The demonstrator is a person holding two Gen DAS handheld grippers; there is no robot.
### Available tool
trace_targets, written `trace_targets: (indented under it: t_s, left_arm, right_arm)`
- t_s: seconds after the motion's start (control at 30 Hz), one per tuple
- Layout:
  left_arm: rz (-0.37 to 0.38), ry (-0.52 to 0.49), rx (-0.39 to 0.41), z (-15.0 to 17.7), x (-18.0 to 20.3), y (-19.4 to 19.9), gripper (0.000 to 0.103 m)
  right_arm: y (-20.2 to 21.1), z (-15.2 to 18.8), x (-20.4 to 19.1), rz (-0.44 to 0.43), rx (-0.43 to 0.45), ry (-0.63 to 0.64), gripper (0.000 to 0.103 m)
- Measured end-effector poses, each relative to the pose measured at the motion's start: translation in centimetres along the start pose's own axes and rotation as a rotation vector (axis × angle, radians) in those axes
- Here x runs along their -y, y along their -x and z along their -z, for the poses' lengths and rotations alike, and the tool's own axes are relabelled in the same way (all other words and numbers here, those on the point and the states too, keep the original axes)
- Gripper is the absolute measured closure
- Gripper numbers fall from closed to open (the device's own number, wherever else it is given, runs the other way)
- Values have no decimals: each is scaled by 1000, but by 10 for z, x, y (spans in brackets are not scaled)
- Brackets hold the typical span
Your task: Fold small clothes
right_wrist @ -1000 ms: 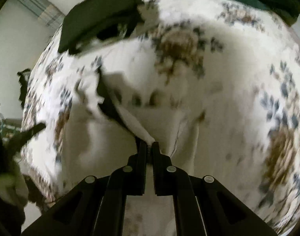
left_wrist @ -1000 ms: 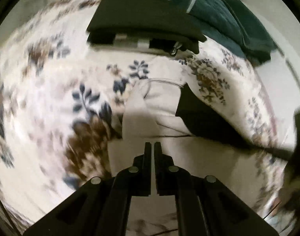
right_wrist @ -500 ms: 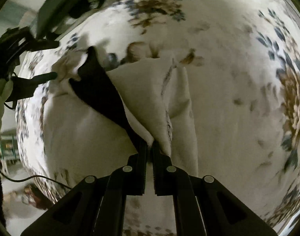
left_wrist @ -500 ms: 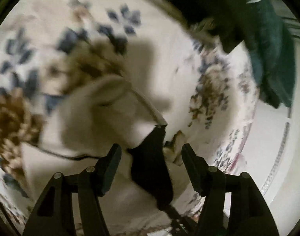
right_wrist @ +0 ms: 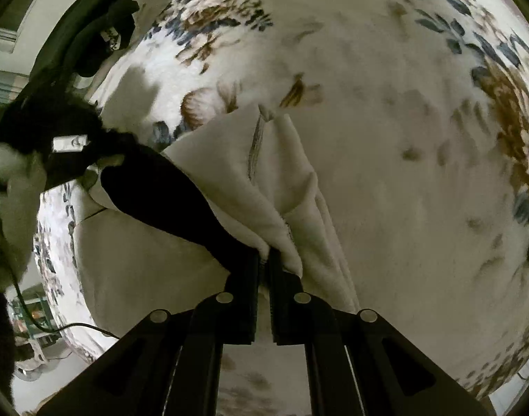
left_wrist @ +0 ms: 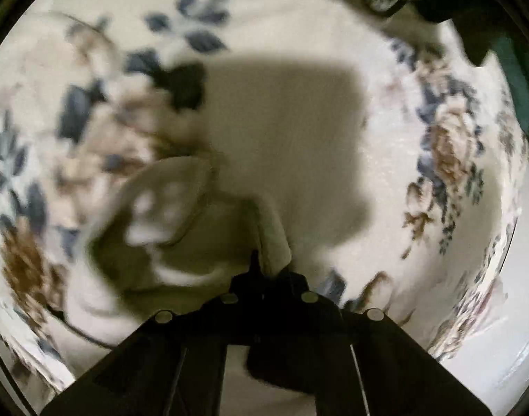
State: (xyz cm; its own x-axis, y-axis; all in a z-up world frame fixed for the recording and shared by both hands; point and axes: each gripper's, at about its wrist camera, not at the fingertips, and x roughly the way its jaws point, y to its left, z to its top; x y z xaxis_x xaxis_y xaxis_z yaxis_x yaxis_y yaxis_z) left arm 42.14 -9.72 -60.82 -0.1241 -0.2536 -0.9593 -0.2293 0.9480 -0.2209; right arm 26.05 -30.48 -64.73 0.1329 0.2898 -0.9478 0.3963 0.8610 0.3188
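- Floral bedspread (right_wrist: 385, 173): carries the garment; folded dark clothes (right_wrist: 101, 31) lie at its far left edge.
- Cream garment (right_wrist: 229, 180): lifted and stretched between both grippers, long axis running from the right gripper toward the left one; a black panel (right_wrist: 167, 190) follows that axis.
- Right gripper (right_wrist: 263, 260): fingers pinch the garment's near end.
- Left gripper (left_wrist: 264, 270): fingers pressed together on a cream fold (left_wrist: 274, 242).

Garment (right_wrist: 229, 180): soft matt cream cloth with a black fabric panel. Blanket (right_wrist: 385, 121): fuzzy matt floral fleece. Right gripper (right_wrist: 263, 260): matt black plastic.
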Motion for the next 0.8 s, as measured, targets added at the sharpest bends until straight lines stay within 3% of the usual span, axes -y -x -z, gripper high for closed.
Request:
trace_targets:
  t_s: [0.1,0.23,0.4,0.5,0.57,0.63,0.67,0.7,0.73,0.8]
  left_arm:
    - [42,6,72,28,-28,25,99]
    - [103,23,151,90,-85,62,99]
    - [172,100,106,162,-149,63,99]
    - [237,104,85,193,-163,59,96]
    - [293,107,60,204,-161,54,93]
    - [305,107,43,215,-166,55,86]
    - [313,95,55,217,-167,59,85]
    - [313,84,64,220,-170,65,77]
    - [310,65,86,222,-171,74,61]
    - [312,48,128,224,-177,87,46]
  right_arm:
    - [8,1,2,-14,6,4,98]
    - [20,3,1,-28,9,34,98]
    - [28,15,-10,-7,-11,143,97]
    - [21,24,-14,23,-70,198,97]
    - [17,31,-10,22,-124,206,91]
    - [18,37,-6,25,-169,215,80]
    - [20,39,-3,26,-179,213,67]
    - [24,41,3,28,-184,200,57]
    - [29,43,8,19,-185,182,56]
    - [43,44,23,-30,-173,115,56]
